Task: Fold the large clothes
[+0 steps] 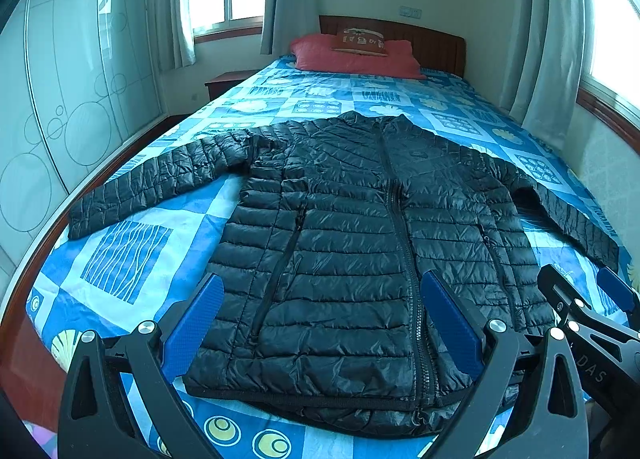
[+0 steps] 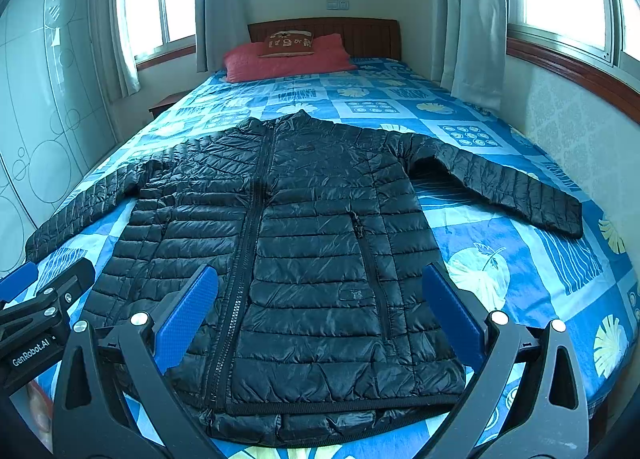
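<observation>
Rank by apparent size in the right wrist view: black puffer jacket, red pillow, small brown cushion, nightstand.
Largest to smallest:
1. black puffer jacket, though nearness inflates it
2. red pillow
3. small brown cushion
4. nightstand, mostly hidden, so unsure

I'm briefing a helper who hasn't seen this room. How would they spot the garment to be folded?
Find the bed with the blue patterned cover. On its near half, a black quilted puffer jacket lies flat, zipped, sleeves spread. It is the only dark item; the red pillow sits by the headboard.

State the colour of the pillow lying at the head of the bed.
The large soft pillow is red, clearest in the right wrist view.
</observation>
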Available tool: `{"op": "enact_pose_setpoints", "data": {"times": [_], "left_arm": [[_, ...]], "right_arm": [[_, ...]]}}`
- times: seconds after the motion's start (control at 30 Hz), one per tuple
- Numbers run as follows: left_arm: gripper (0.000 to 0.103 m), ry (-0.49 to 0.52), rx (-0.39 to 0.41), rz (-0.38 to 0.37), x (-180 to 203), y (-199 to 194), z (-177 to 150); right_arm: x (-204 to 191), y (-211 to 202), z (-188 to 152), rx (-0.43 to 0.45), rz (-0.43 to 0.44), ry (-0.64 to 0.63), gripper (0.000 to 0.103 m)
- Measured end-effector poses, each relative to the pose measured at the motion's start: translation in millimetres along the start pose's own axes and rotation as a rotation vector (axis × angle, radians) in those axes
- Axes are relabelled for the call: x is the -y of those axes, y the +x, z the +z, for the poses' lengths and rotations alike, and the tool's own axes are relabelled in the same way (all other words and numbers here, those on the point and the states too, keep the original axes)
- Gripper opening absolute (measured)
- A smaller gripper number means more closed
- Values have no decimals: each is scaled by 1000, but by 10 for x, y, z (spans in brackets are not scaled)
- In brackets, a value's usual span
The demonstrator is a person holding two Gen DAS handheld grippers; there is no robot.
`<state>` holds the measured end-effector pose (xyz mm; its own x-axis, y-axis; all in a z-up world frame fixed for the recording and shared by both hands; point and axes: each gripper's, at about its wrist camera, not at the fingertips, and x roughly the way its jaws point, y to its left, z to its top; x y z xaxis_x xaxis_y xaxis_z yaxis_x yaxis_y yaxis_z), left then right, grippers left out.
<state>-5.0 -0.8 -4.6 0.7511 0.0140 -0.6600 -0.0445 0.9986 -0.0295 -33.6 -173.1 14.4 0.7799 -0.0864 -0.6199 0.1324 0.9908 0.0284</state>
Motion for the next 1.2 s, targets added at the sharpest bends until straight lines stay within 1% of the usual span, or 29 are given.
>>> {"op": "enact_pose_setpoints", "data": {"times": [0.1,1.2], "left_arm": [[98,-1,-4,2,-33,67,-47],[98,0,-12,3,-41,82,-59]], "right_arm": [[-3,3,-1,-2,1,1,101],[-33,20,-21,-5,0,0,101]]}}
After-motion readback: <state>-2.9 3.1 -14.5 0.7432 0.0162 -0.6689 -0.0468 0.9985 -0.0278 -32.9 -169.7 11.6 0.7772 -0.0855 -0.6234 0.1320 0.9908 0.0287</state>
